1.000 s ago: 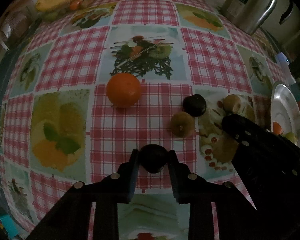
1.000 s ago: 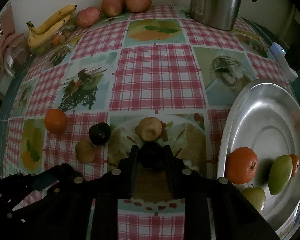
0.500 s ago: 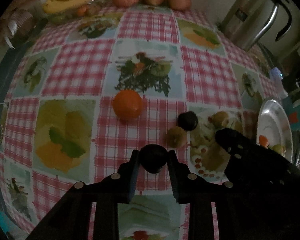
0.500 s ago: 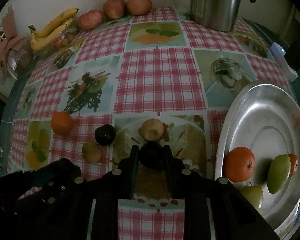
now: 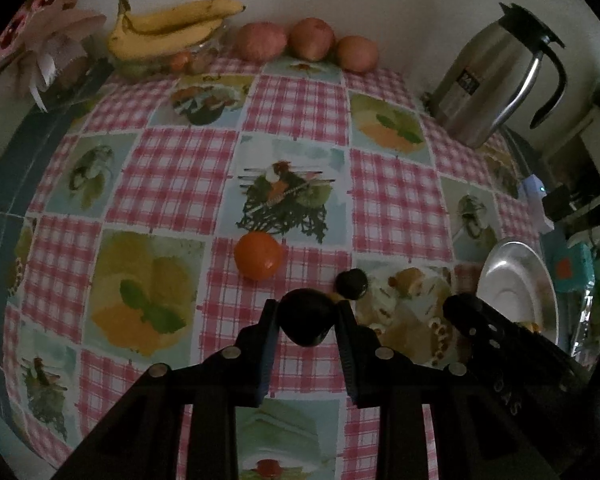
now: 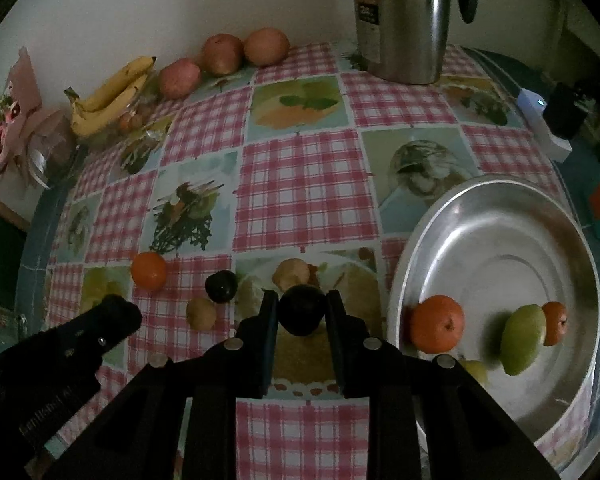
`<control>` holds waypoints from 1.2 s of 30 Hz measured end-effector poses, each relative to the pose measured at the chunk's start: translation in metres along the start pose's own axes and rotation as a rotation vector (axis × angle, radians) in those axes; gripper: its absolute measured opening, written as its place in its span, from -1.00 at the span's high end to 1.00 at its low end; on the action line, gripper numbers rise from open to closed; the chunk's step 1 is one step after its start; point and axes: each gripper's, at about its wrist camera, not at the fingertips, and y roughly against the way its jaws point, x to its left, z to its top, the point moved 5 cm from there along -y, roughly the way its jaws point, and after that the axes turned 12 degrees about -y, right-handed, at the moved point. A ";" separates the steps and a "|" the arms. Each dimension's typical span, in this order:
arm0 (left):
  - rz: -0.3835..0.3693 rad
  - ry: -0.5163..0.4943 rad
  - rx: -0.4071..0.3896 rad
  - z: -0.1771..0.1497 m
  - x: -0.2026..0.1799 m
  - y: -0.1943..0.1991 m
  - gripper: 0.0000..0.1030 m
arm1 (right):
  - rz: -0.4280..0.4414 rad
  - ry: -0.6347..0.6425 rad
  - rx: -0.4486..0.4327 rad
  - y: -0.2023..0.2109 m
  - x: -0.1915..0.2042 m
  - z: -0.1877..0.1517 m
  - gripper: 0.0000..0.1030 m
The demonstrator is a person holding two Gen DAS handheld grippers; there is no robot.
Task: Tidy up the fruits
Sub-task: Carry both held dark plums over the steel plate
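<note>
My left gripper (image 5: 306, 320) is shut on a dark plum (image 5: 306, 316), held above the checked tablecloth. My right gripper (image 6: 301, 312) is shut on another dark plum (image 6: 301, 309), left of the steel plate (image 6: 500, 208). The plate holds an orange (image 6: 436, 323), a green mango (image 6: 523, 339), a small orange fruit (image 6: 556, 323) and a pale apple (image 6: 476, 370). On the cloth lie an orange (image 6: 149, 270), a third dark plum (image 6: 221, 286) and two brownish fruits (image 6: 201, 313) (image 6: 291, 273). The left gripper's body shows in the right view (image 6: 60, 360).
Bananas (image 6: 108, 96) on a glass bowl and three red apples (image 6: 222, 54) sit at the table's back by the wall. A steel thermos jug (image 6: 404, 20) stands back right. A white device (image 6: 540, 120) lies past the right edge.
Both grippers have risen and pulled back with their plums; the loose fruits look smaller and farther, and the back wall and jug have come into the left view.
</note>
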 end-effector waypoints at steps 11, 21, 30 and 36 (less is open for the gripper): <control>-0.005 -0.003 -0.006 0.002 -0.021 -0.010 0.41 | -0.008 -0.037 -0.017 0.013 -0.021 0.006 0.52; -0.027 -0.045 -0.009 0.004 -0.056 -0.012 0.42 | -0.038 -0.129 -0.046 0.026 -0.065 0.018 0.52; -0.028 -0.120 0.002 0.002 -0.093 -0.017 0.42 | -0.057 -0.248 -0.074 0.039 -0.115 0.026 0.52; -0.047 -0.174 -0.004 0.003 -0.120 -0.020 0.42 | -0.071 -0.323 -0.093 0.047 -0.148 0.029 0.52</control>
